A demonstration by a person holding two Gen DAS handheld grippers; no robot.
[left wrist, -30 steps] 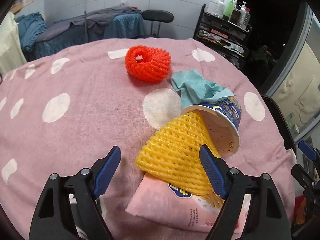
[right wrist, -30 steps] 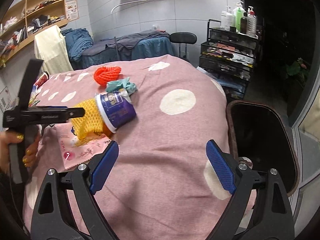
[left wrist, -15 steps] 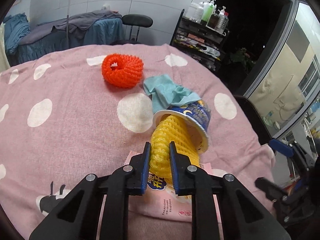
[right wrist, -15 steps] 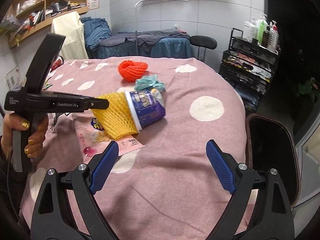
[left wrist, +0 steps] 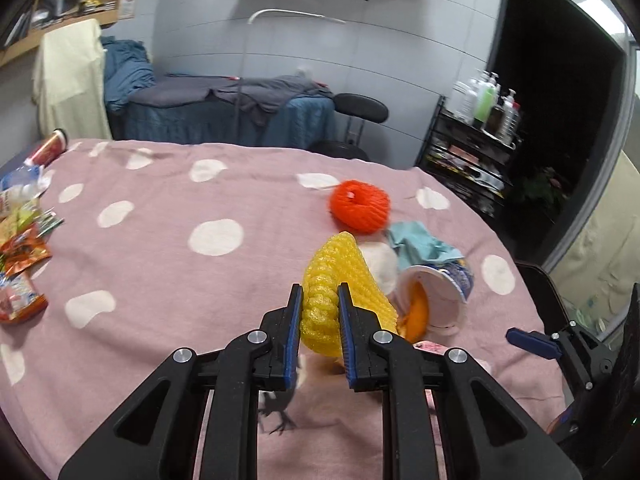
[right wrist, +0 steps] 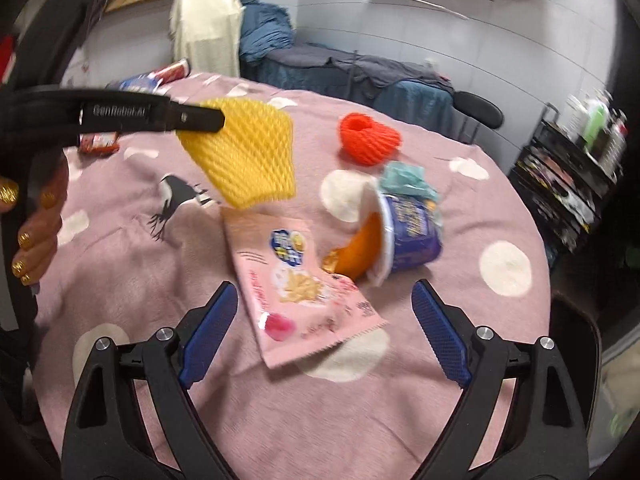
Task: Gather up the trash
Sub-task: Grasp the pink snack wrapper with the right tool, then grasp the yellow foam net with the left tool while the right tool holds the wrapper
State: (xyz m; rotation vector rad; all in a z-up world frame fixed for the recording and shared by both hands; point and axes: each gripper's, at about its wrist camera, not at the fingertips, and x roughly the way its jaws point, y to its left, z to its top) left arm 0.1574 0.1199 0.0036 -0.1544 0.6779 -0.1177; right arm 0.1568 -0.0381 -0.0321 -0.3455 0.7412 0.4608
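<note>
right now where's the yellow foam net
The yellow foam net is pinched in the left gripper, lifted above the pink snack wrapper, left of the tipped purple cup.

Left gripper (left wrist: pixel 319 322) clamped tight (raised above table); right gripper (right wrist: pixel 326 334) spread wide, holding nothing.

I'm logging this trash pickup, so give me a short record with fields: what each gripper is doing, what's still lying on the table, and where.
left gripper: shut on the yellow foam net, lifted clear of the table
right gripper: open, holding nothing, above the pink snack wrapper
purple cup: on its side, something orange in its mouth
teal tissue: crumpled behind the cup
red foam net: farther back on the tablecloth
other wrappers: at the table's left edge
</note>
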